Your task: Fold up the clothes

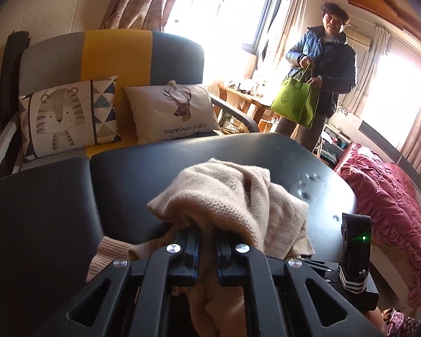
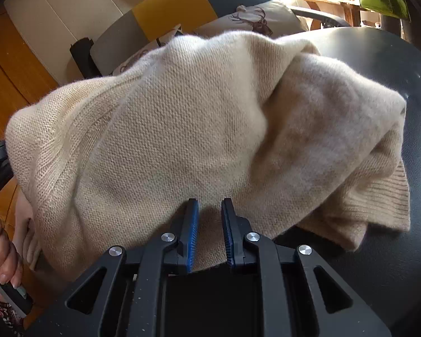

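My left tongs point(image 1: 206, 241) are clenching the beige sweater point(image 1: 233, 196), bunched on the near dark counter point(image 1: 154, 174), while my right tongs point(image 2: 209, 205) are pinching its near edge, readying a fold.

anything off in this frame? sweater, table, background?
The beige sweater is a bunched heap on the black table, one ribbed cuff trailing loose, not yet flat for folding. The tabletop has small dents near its right edge. A bystander with a green bag stands close behind the table.
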